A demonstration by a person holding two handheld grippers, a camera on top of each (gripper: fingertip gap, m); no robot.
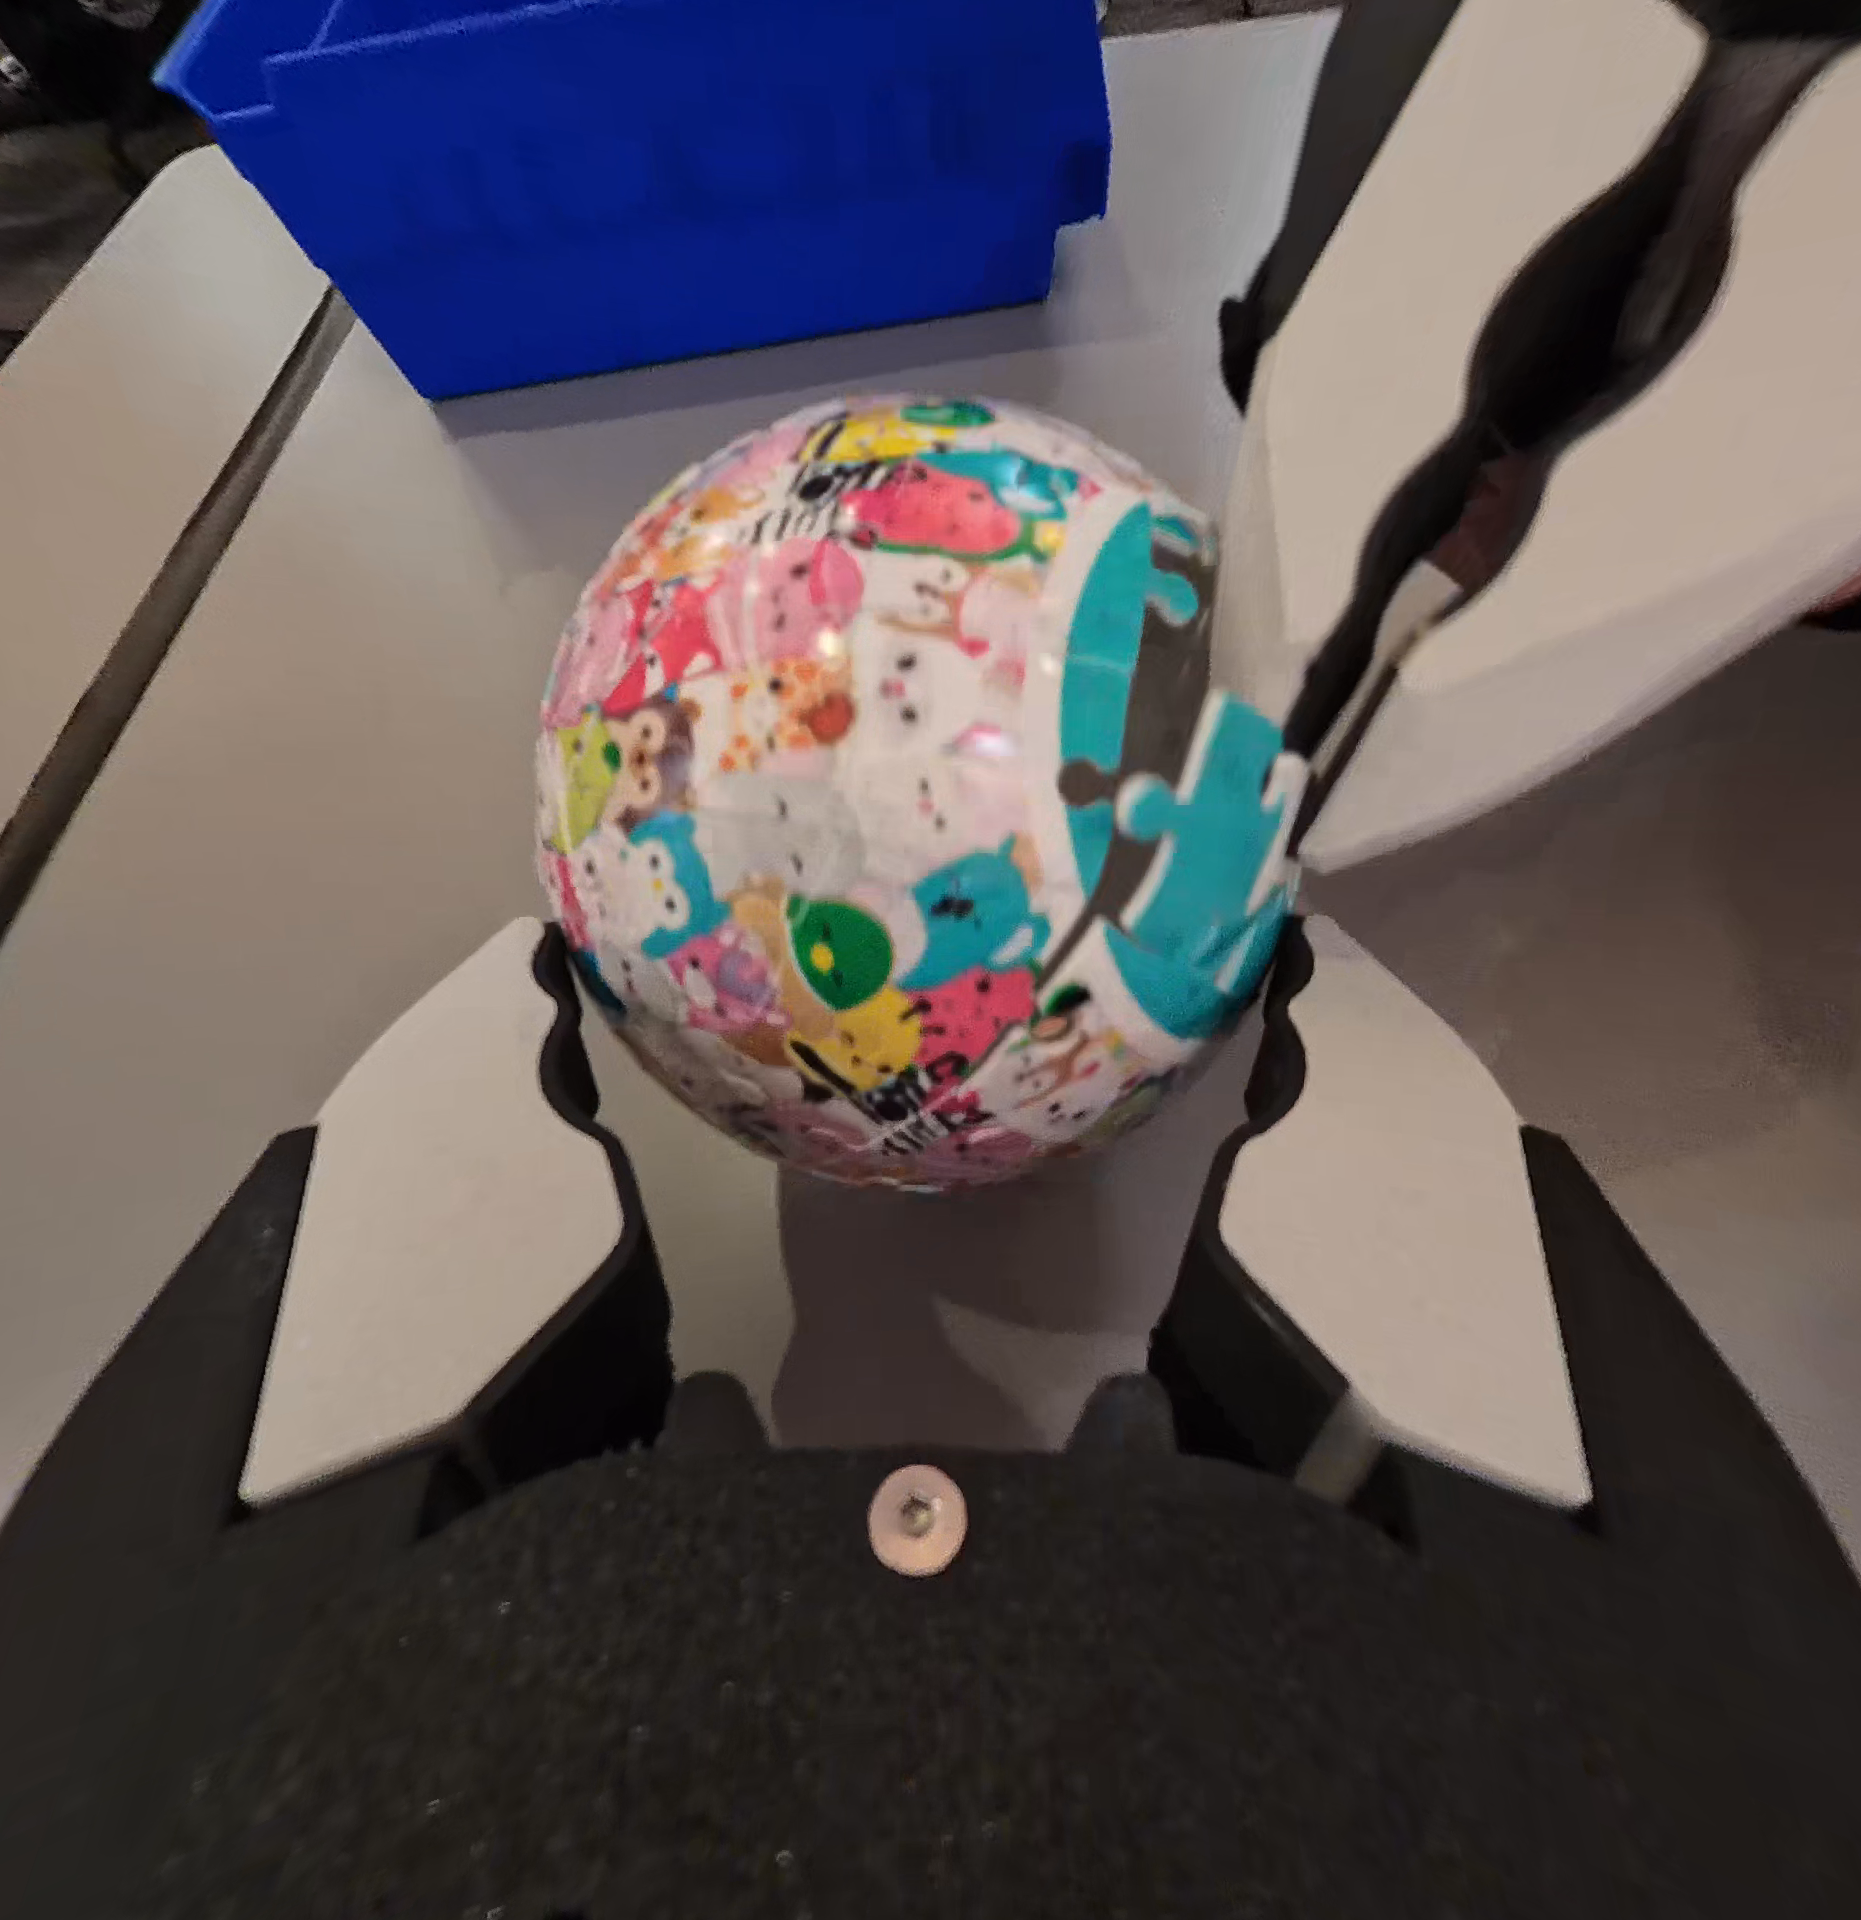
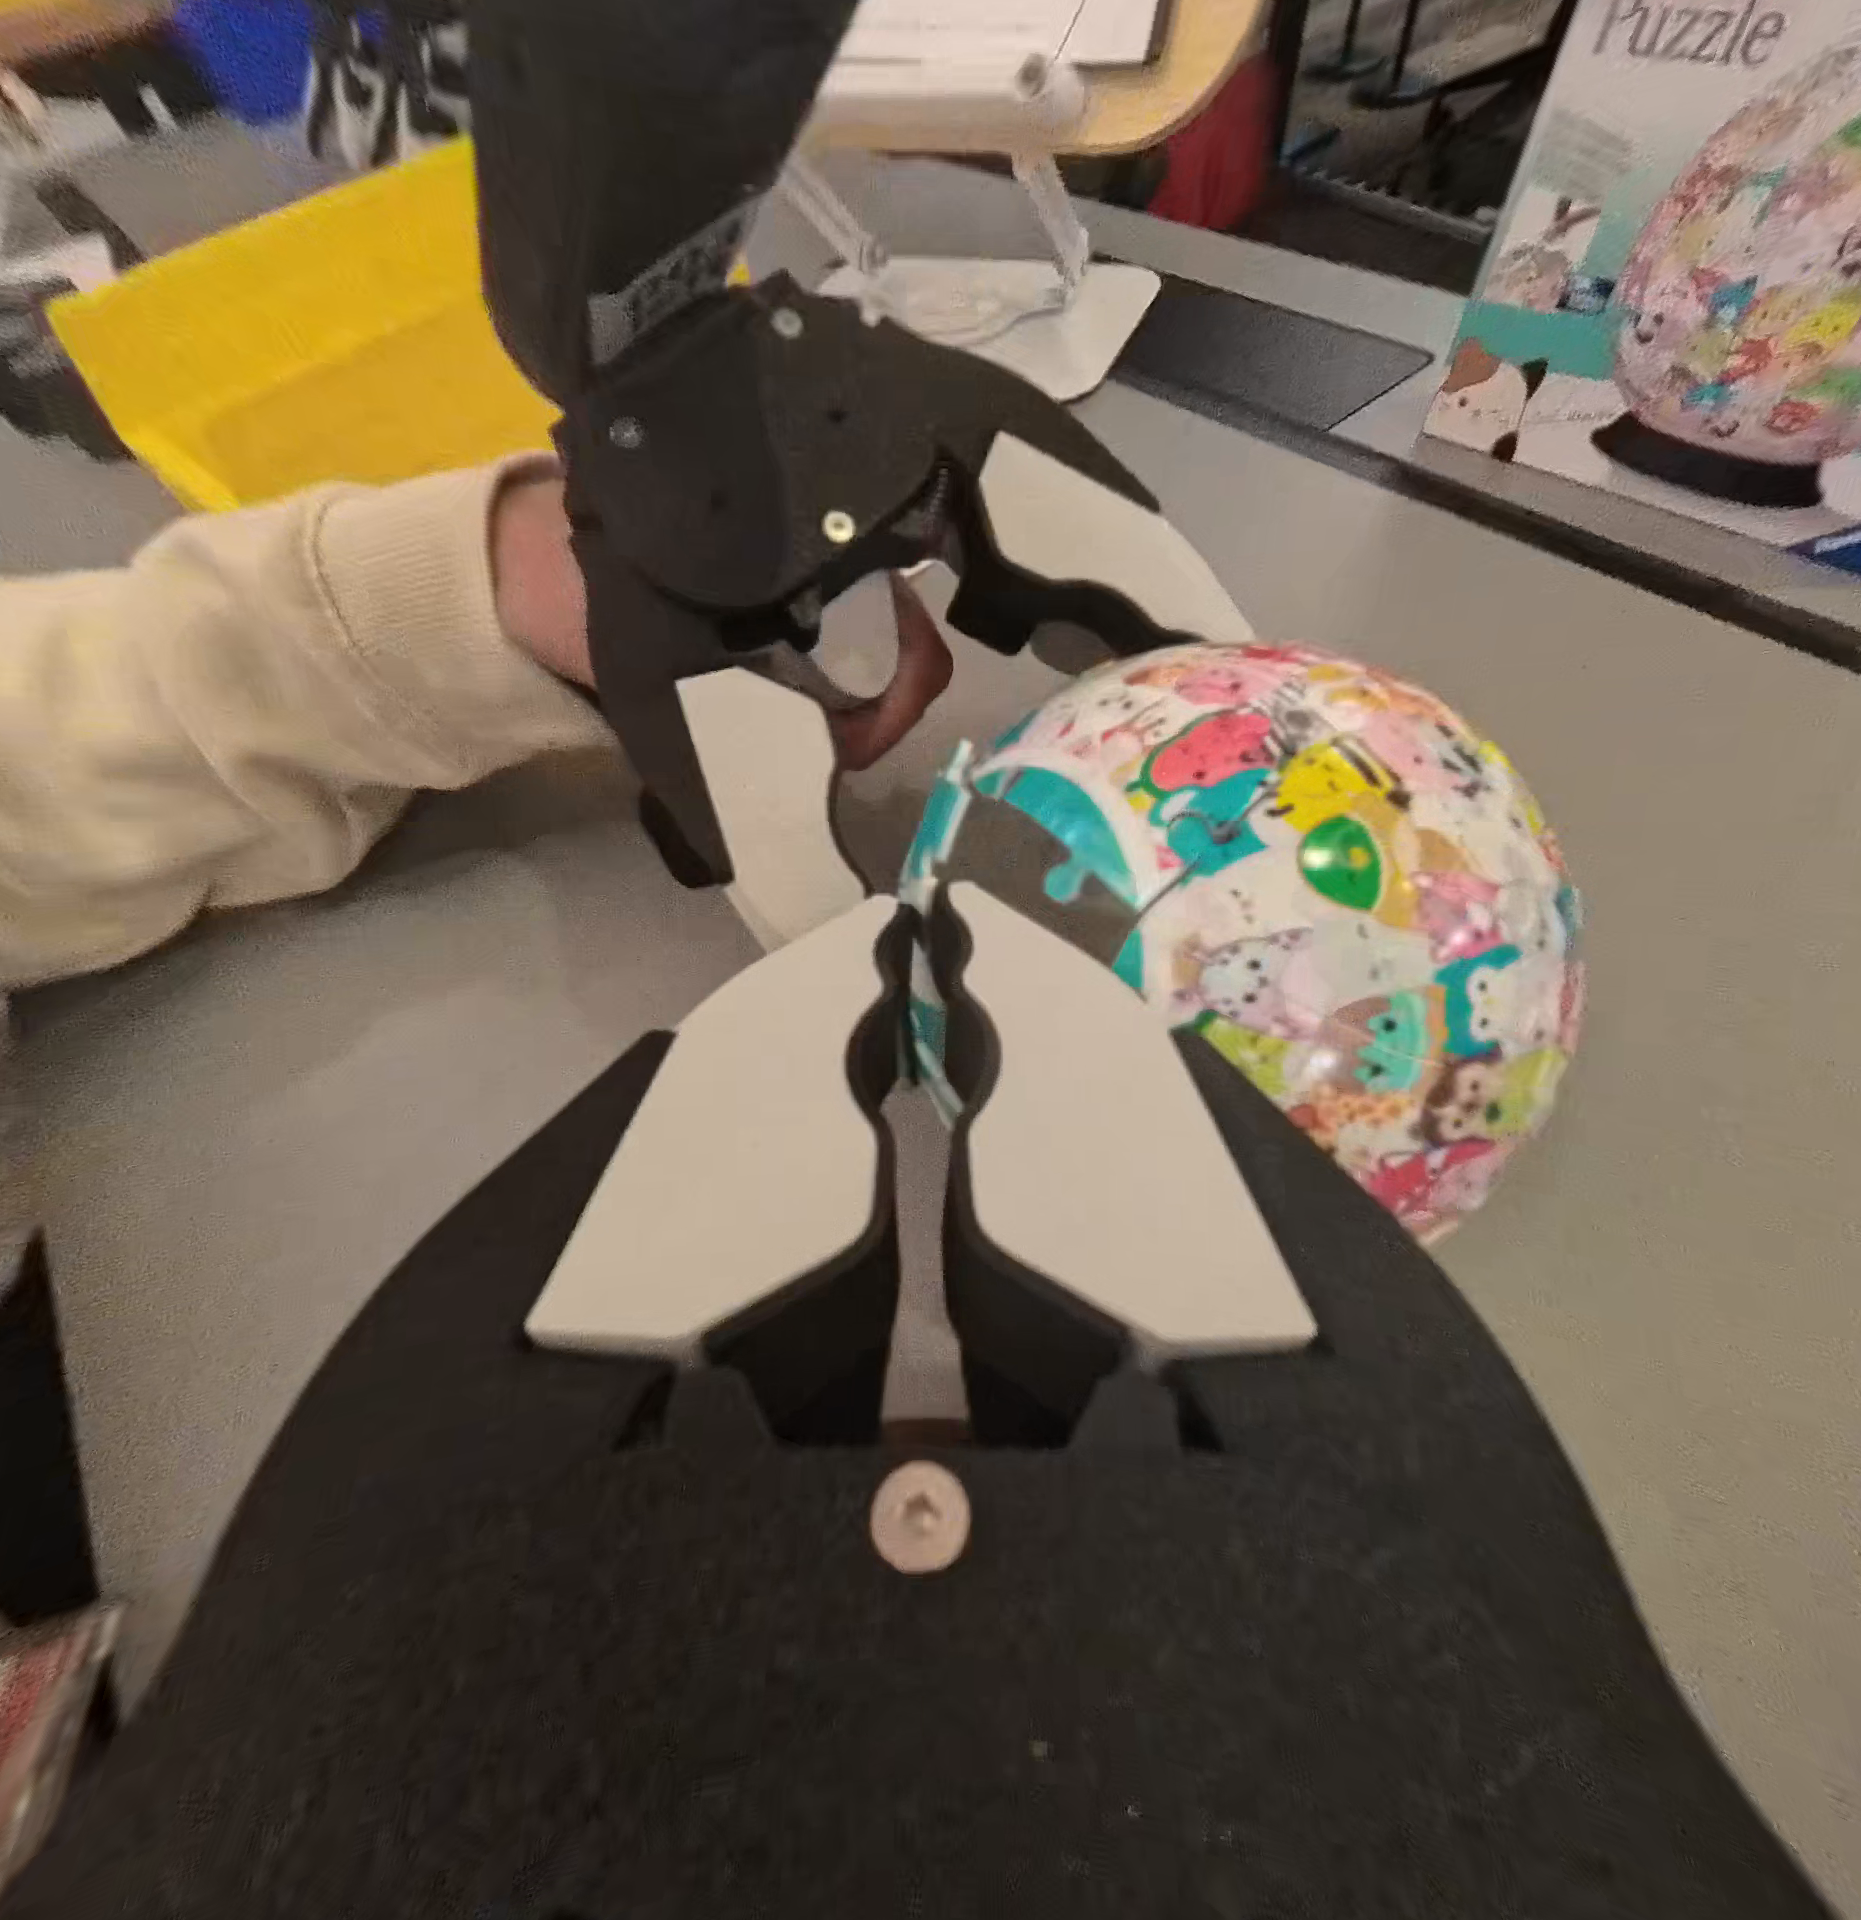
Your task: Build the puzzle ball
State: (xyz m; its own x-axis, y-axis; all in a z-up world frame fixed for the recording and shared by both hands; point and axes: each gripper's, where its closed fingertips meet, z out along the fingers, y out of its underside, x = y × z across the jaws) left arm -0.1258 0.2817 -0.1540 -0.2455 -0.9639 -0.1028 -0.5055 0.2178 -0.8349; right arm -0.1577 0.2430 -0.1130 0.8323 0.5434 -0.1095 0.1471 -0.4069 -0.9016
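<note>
Puzzle ball (image 1: 884, 790) sits on the grey desk (image 1: 313, 748), a glossy plastic sphere covered in bright cartoon animal prints, with a teal band near a dark gap where pieces are missing. It's almost fully round already.

Left gripper (image 1: 921, 966) comes in low, close to level with the desk, its white-faced fingers (image 1: 458, 1132) spread wide and cupping the ball on both sides, black wavy inner edges touching the lower curve. A person's hand in a cream sleeve (image 2: 230, 717) holds it, seen in the right wrist view.

Right gripper (image 2: 924, 920) angles down toward the gap from the side. Its fingers are nearly closed, pinching a thin teal puzzle piece (image 2: 931, 1023) edge-on, and the piece's tip sits right at the gap's edge on the ball.

Behind the ball is a blue plastic bin (image 1: 687, 187). The right wrist view also shows a yellow bin (image 2: 302, 343), a clear acrylic stand (image 2: 967, 249) and the puzzle box (image 2: 1674, 270) standing off on the desk.
</note>
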